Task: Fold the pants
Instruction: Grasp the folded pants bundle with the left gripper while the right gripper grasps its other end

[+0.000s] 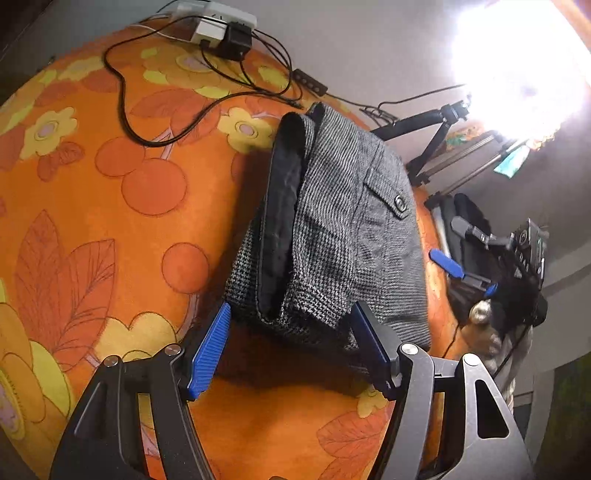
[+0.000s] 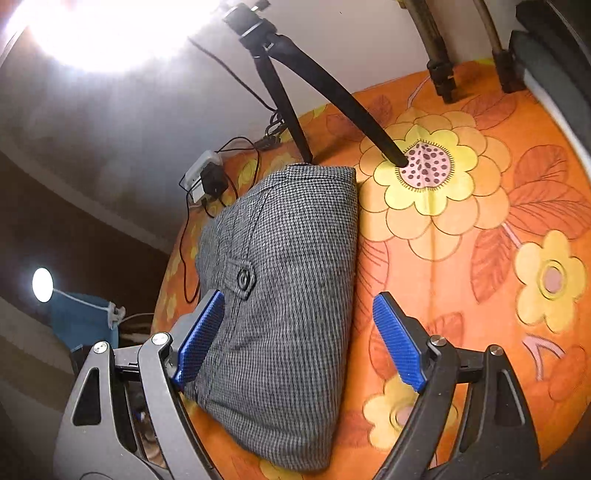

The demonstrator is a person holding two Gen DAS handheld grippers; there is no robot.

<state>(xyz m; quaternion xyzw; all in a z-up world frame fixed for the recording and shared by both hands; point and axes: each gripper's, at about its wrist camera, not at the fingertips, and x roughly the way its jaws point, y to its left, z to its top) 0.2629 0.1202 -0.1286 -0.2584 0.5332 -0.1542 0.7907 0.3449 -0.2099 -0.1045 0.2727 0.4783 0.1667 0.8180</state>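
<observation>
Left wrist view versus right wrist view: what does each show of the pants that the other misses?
Only the left wrist view shows the pants' open end with the black lining, plus the right gripper beyond them. Only the right wrist view shows the smooth folded edge and a tripod leg planted on the big yellow flower. Both show the buttoned pocket flap, the power strip, and the orange floral cloth. Both grippers' fingers are open.

Bare orange flowered bedcover lies open beside the folded grey houndstooth wool pants. Black tripod legs stand just behind them; tangled black cables and a white power strip crowd the far edge.
</observation>
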